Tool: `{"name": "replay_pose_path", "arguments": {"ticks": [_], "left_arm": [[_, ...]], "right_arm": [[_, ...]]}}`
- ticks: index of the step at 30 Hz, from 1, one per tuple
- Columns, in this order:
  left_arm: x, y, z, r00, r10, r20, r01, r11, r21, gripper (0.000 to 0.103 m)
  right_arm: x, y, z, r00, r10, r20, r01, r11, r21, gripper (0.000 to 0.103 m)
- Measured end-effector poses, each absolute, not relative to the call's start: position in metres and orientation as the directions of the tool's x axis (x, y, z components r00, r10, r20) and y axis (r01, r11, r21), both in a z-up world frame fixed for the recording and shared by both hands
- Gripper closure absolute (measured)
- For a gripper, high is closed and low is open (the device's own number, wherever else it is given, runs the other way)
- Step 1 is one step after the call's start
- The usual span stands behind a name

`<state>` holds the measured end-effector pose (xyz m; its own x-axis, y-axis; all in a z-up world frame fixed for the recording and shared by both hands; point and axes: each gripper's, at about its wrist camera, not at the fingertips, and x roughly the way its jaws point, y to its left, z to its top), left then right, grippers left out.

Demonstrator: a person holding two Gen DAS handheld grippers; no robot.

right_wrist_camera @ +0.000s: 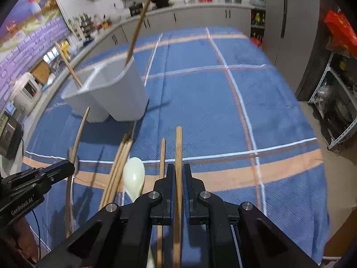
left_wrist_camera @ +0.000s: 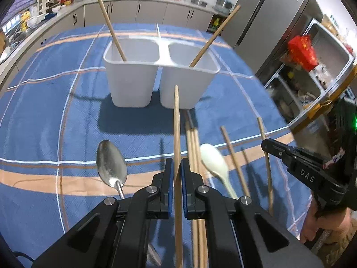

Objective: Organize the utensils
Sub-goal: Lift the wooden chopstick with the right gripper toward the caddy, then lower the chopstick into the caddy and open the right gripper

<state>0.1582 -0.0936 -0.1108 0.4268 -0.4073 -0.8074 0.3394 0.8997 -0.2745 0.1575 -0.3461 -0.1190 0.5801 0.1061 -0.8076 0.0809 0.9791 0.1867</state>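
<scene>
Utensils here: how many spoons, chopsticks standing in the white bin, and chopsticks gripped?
Spoons: 2, metal spoon and white spoon
Standing chopsticks in bin: 2
Gripped chopsticks: 2, in left gripper and right gripper
Total: 6

tablecloth [left_wrist_camera: 55, 116]: blue, crossed by orange bands and thin white lines
holder [left_wrist_camera: 133, 82]: white
chopsticks [left_wrist_camera: 196, 151]: tan wood
metal spoon [left_wrist_camera: 111, 164]: silver
plastic spoon [left_wrist_camera: 214, 163]: white
left gripper [left_wrist_camera: 177, 174]: black, blue pads

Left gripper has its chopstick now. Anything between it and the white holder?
Nothing visible. The left gripper is shut on the chopstick, and only bare blue cloth lies ahead to the white holder. Each compartment already holds one leaning chopstick.
</scene>
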Motion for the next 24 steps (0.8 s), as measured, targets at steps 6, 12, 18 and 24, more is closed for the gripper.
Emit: {"name": "replay_pose_path", "arguments": {"ticks": [6, 12, 18, 24], "left_arm": [[0.132, -0.087, -0.083, 0.5, -0.444, -0.744, 0.353, 0.889, -0.293, 0.097], [0.111, -0.079, -0.061, 0.553, -0.467, -0.69, 0.348, 0.882, -0.318, 0.097], [0.092, -0.071, -0.042, 0.609, -0.467, -0.641, 0.355, 0.883, -0.306, 0.097], [0.083, -0.066, -0.028, 0.646, -0.464, -0.606, 0.365, 0.885, -0.288, 0.097]], "right_arm": [[0.124, -0.343, -0.091, 0.664, 0.104, -0.741, 0.079, 0.975, 0.208, 0.097], [0.095, -0.34, -0.061, 0.736, 0.099, -0.669, 0.072, 0.972, 0.224, 0.097], [0.074, -0.339, -0.039, 0.785, 0.095, -0.612, 0.056, 0.974, 0.222, 0.097], [0.068, -0.335, -0.025, 0.81, 0.094, -0.578, 0.04, 0.976, 0.214, 0.097]]}}
